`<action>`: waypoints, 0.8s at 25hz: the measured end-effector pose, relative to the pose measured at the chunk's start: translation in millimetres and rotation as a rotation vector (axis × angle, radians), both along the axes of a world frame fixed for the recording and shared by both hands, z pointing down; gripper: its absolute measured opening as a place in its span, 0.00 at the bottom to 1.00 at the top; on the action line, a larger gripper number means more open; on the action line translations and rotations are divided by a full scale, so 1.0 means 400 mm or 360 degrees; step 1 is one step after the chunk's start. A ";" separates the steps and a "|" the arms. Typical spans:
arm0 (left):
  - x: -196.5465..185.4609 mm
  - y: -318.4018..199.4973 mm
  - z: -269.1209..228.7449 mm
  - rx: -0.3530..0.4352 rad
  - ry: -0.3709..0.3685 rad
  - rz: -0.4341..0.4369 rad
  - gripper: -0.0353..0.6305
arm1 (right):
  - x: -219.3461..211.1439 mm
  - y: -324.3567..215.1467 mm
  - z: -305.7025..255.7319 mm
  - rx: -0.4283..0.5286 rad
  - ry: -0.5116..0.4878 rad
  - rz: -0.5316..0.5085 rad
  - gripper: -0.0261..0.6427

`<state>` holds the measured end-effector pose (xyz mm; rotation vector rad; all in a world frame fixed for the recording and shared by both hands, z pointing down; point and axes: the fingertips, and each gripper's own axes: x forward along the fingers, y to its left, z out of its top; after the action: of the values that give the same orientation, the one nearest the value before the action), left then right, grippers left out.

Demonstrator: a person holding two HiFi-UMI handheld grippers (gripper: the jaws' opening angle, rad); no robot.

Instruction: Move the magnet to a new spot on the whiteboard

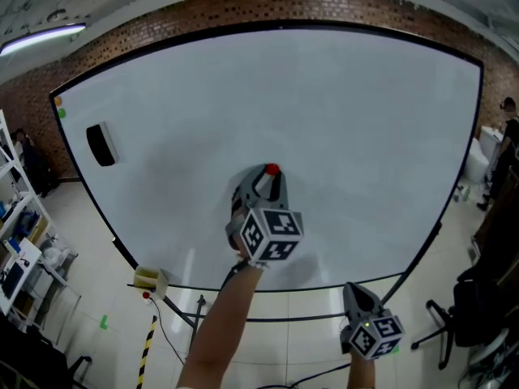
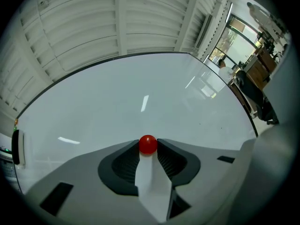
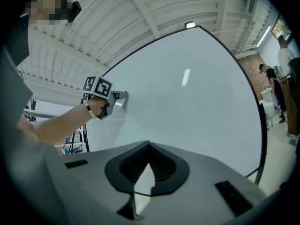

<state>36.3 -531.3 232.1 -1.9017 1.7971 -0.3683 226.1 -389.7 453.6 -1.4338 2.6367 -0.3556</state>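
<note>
A small red ball magnet [image 1: 272,169] sits on the whiteboard [image 1: 340,104] a little below its middle. My left gripper [image 1: 272,175] points at the board, its two jaws closed on the magnet. In the left gripper view the magnet [image 2: 148,144] sits wedged between the dark jaw tips of the left gripper [image 2: 148,145], touching both, against the whiteboard [image 2: 140,93]. My right gripper [image 1: 351,290] hangs low at the board's lower right edge, holding nothing. In the right gripper view the jaw tips of the right gripper [image 3: 150,144] meet, and the left gripper [image 3: 121,97] shows at the whiteboard [image 3: 197,88].
A black eraser [image 1: 100,145] clings to the board's left side, with small coloured dots [image 1: 58,108] above it. A yellow box [image 1: 150,279] sits at the board's lower left corner. Shelves [image 1: 20,241] stand at the left, an office chair [image 1: 478,306] at the right.
</note>
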 end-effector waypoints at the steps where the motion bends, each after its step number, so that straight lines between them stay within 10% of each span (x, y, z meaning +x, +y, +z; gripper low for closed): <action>1: -0.001 0.007 0.000 -0.0008 0.0035 0.0029 0.24 | 0.000 0.004 0.001 -0.0001 0.0000 0.0005 0.06; 11: -0.133 0.267 0.119 -0.0150 0.0545 0.0344 0.24 | -0.083 0.066 0.018 -0.0024 0.0046 -0.0008 0.06; 20: -0.408 0.545 0.445 -0.0464 0.0863 0.0268 0.24 | -0.353 0.218 0.036 -0.0054 0.0110 -0.0142 0.06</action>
<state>-127.0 -313.1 410.2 -2.5242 1.9685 -0.0527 84.7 -302.6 467.8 -1.3649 2.7696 -0.3677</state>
